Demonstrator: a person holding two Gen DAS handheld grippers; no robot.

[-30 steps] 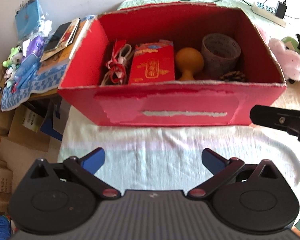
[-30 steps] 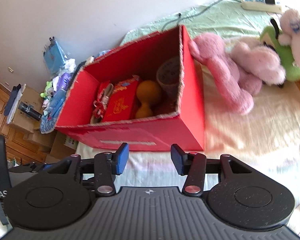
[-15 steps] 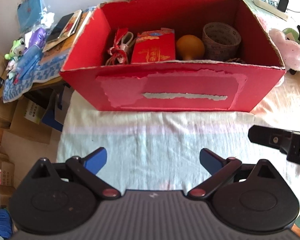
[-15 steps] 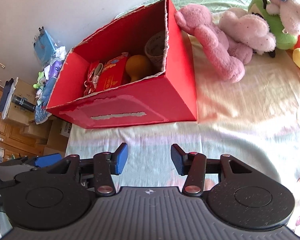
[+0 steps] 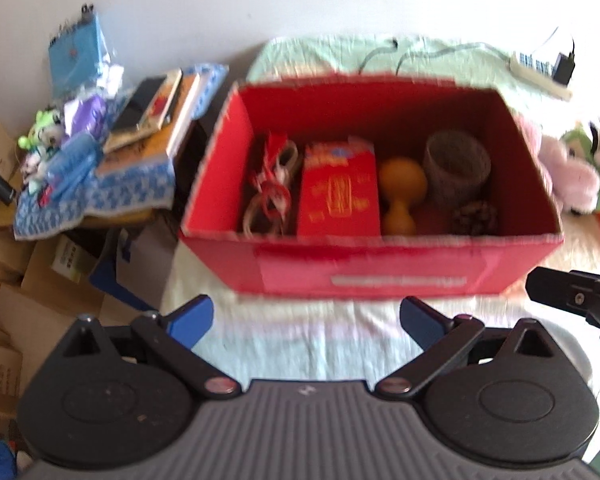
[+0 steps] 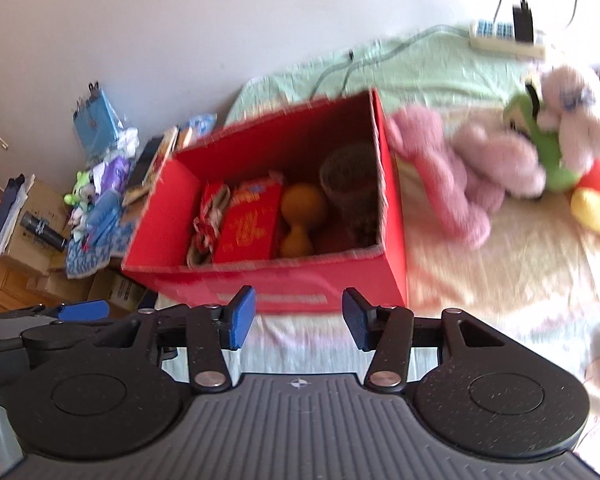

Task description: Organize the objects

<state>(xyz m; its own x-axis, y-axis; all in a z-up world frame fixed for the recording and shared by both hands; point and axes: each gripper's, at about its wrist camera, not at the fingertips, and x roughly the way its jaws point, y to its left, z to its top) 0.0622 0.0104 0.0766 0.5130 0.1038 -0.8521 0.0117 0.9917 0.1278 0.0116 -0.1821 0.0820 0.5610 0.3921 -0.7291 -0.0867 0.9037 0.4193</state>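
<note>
On the bed, straight ahead of both empty grippers, left [image 5: 306,316] spread wide, right [image 6: 298,318] narrower, sits the red box [image 5: 380,276], long side facing them.

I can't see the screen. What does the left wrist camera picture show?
An open red box sits on a bed, holding a ribbon bundle, a red packet, an orange gourd, a grey cup and a pinecone. The open, empty left gripper fills the foreground.
</note>
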